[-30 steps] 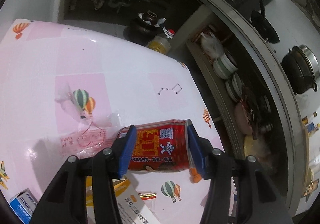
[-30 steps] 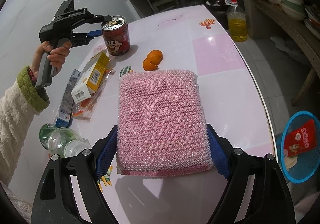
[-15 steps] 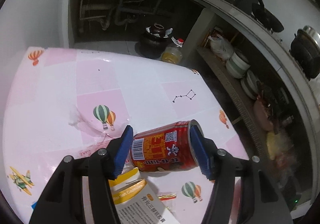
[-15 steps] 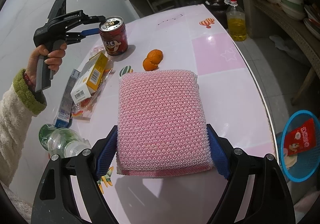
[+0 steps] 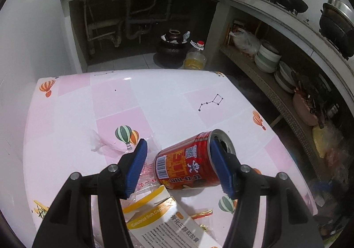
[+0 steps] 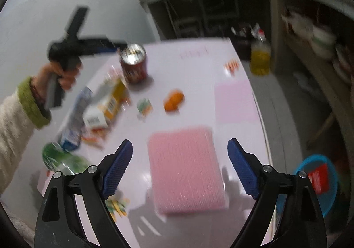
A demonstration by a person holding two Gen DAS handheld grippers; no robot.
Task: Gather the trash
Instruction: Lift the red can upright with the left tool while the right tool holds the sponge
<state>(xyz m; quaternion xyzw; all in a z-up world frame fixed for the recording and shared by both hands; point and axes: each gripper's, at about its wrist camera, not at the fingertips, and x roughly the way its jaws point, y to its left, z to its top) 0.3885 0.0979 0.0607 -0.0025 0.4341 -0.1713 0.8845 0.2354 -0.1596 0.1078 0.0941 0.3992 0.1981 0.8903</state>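
Both grippers stood open over the littered pink table (image 5: pixel 73 115).

The left gripper (image 5: pixel 177 168) had its jaws apart round the red can (image 5: pixel 188 164), which stood opened on the table with a gap at one pad. The right gripper (image 6: pixel 180 168), whose jaws had just been widening, hung above the pink sponge (image 6: pixel 185 172) without touching it. A blue basket (image 6: pixel 318 183) on the floor held a red packet (image 6: pixel 317 178). Orange peel (image 6: pixel 173 99) and a carton (image 6: pixel 106 106) lay near the can.

Can (image 6: pixel 133 62) stands at table (image 6: pixel 232 102) far end, boxes (image 6: pixel 104 106) left (sponge (image 6: pixel 185 170) nearer).
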